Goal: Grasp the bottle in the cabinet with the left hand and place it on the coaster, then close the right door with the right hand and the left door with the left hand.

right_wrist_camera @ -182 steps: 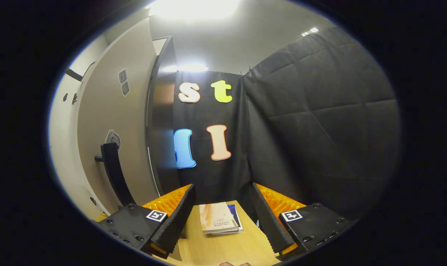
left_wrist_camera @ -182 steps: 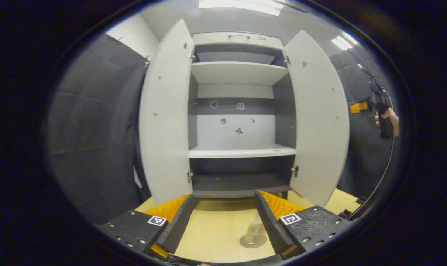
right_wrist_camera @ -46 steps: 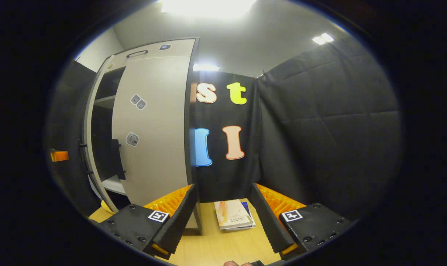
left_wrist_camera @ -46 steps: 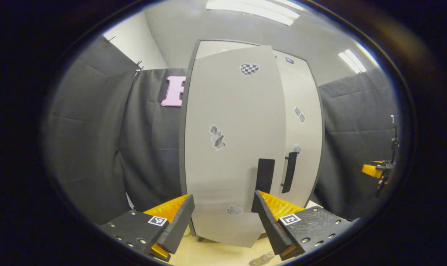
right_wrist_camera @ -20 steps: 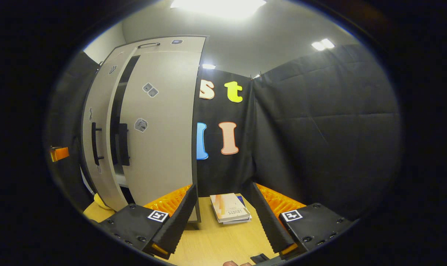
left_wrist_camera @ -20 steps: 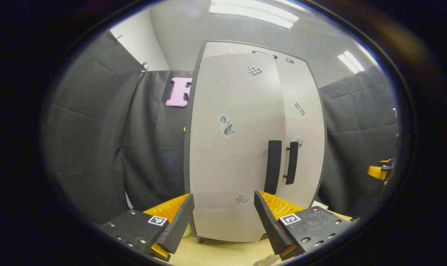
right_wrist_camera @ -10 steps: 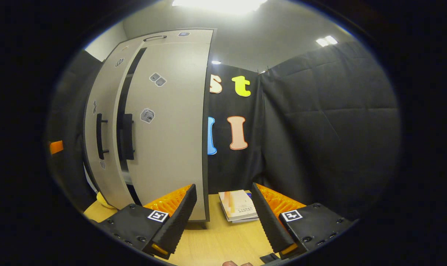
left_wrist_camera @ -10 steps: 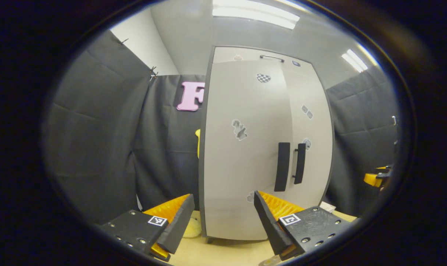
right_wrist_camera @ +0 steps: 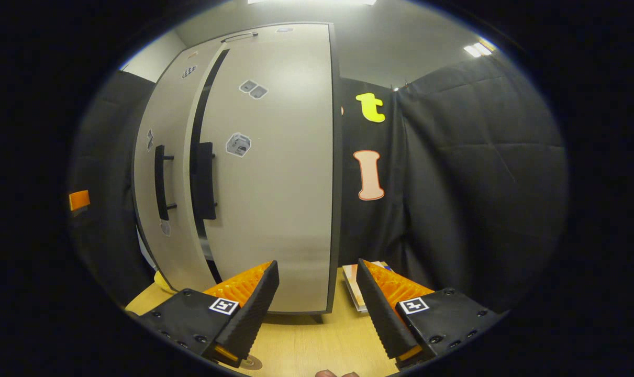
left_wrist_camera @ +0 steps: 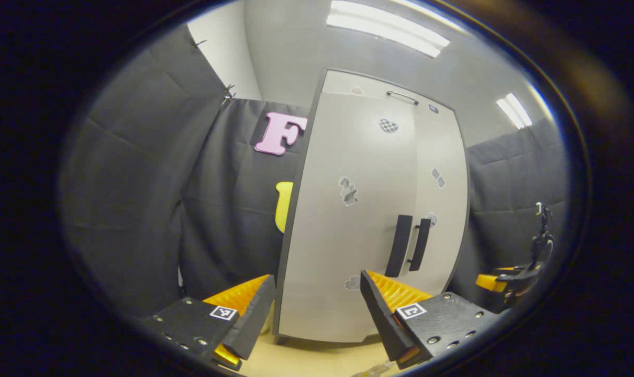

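Standing here watching, and the tall pale-grey cabinet [left_wrist_camera: 369, 220] looks nearly shut. From the left gripper view its left door [left_wrist_camera: 348, 235] and right door [left_wrist_camera: 437, 209] seem about flush, with the two black bar handles [left_wrist_camera: 408, 245] side by side. The right gripper view says otherwise: there's a dark gap [right_wrist_camera: 204, 157] between the doors, and the left door's edge sits proud. So I'd say the last step isn't quite finished.

The left gripper [left_wrist_camera: 317, 314] has its jaws spread wide with nothing in them, and so does the right gripper [right_wrist_camera: 317, 309]. The clear bottle [left_wrist_camera: 371, 370] is out of the cabinet, down on the light wooden tabletop [right_wrist_camera: 317, 345]; just a sliver shows, and I can't make out the coaster under it.

To finish well, I'd push flat on the left door near its handle edge, slow and square, until it seats. Mind the bottle just below the left gripper. There's open room in front; a stack of books [right_wrist_camera: 354, 285] lies to the right, clear of the doors.
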Motion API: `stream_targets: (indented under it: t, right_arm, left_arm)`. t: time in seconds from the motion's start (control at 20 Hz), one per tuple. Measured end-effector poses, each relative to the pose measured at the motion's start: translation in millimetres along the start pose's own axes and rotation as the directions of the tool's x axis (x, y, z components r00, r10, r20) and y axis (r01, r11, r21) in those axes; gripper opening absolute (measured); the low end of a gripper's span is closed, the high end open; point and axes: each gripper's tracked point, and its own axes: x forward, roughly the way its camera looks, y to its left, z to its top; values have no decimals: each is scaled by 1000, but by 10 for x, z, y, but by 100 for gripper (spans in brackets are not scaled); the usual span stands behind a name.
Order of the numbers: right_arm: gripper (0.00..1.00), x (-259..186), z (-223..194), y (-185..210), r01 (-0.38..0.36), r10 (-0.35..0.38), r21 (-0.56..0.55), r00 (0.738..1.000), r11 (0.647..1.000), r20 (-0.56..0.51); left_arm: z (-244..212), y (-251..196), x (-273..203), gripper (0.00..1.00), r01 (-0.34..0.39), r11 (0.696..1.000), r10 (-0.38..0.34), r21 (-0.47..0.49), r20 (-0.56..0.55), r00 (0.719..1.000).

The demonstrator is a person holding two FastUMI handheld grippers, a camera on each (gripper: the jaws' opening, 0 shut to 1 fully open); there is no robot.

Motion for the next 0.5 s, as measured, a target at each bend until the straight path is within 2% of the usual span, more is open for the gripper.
stream_targets:
  t: [0.05,0.15,0.25,0.4,0.5]
  right_arm:
    - [92,30,4,36,-7,7,-11,1000,1000,-6]
    - [95,88,27,114,-23,22,-31,1000,999,-18]
    - [92,171,6,222,-52,51,-30,998,998,-30]
    - [95,178,43,433,-93,93,-16,995,996,-29]
    - [92,201,58,534,-117,117,-21,993,993,-30]
  left_arm:
    - [27,39,-13,94,-18,1000,18,14,3,1000]
    - [52,101,-86,94,-47,996,47,78,2,999]
    - [67,136,-152,94,-65,989,66,136,-7,998]
    - [57,147,-241,94,-72,984,76,162,-13,997]
    - [2,155,-301,94,-78,984,83,158,-23,996]
